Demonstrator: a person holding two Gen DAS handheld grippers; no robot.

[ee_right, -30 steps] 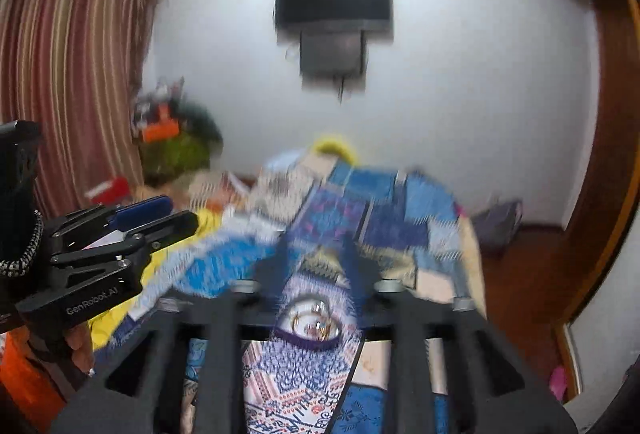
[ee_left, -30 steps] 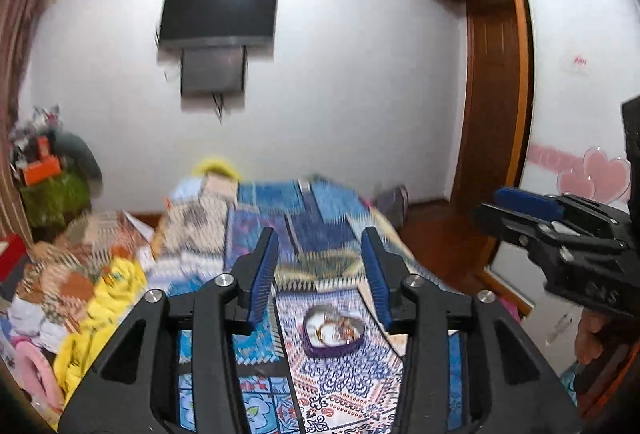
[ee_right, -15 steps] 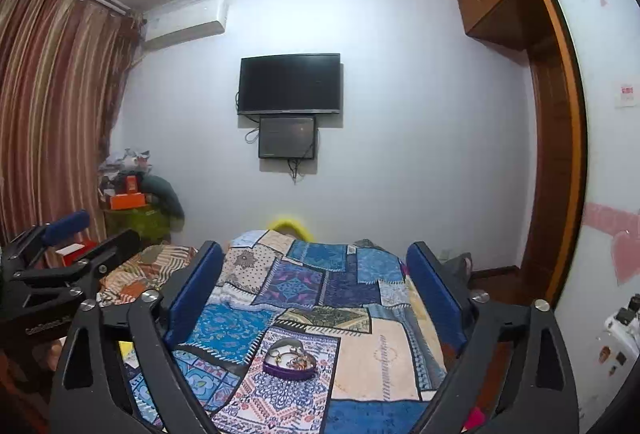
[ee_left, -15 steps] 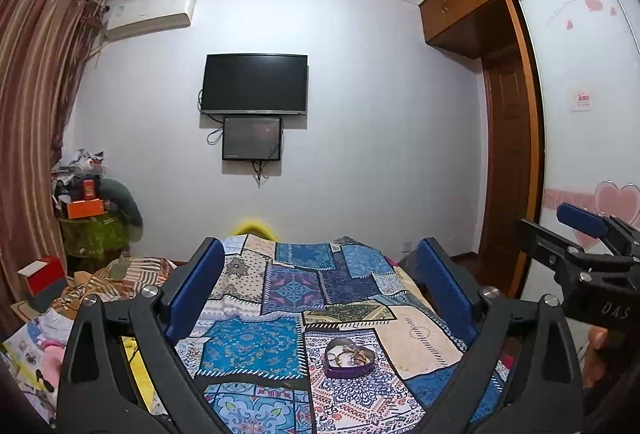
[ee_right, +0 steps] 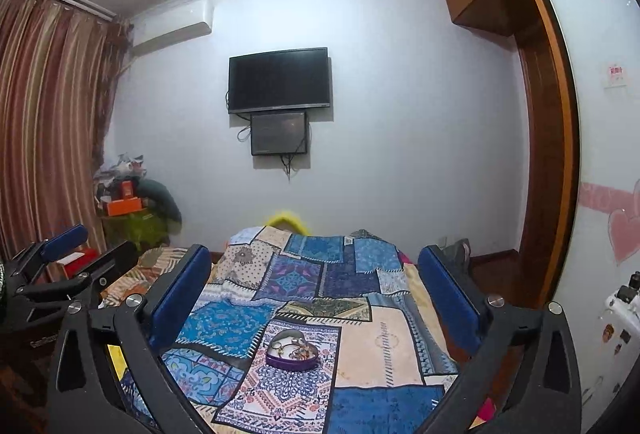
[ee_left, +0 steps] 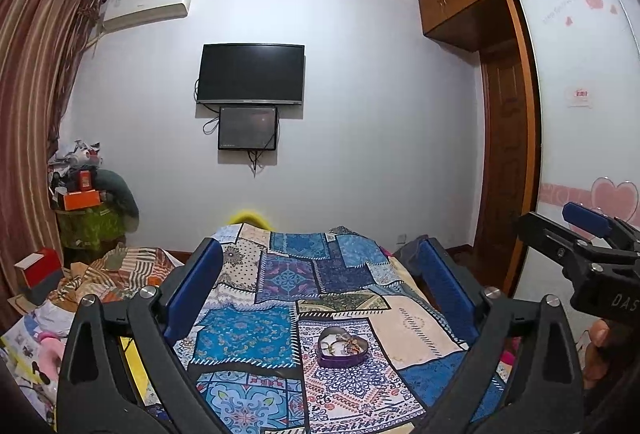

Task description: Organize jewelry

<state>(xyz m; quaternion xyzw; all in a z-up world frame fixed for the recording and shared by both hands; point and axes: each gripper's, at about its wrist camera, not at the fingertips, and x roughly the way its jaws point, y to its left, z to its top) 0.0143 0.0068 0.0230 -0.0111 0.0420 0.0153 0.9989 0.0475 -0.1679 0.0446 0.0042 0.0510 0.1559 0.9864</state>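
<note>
Left wrist view shows me my left gripper (ee_left: 320,290) and right gripper (ee_right: 316,286) spread wide, holding nothing, the heart-shaped jewelry box (ee_left: 343,347) alone on the patchwork bedspread (ee_left: 248,330), television (ee_left: 251,73) beyond, nothing blocking.

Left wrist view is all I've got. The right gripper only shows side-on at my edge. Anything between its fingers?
Observer: No. In the right wrist view the right gripper has its jaws opening with nothing between them. The heart-shaped box sits on the bedspread beyond the fingertips.
Operator: What's past it on the right?
Observer: A white object with stickers, low at the right edge by the wardrobe door. I can't tell what it is.
Operator: And my own gripper from there?
Observer: The left gripper shows side-on at the left edge, jaws open and empty.
</note>
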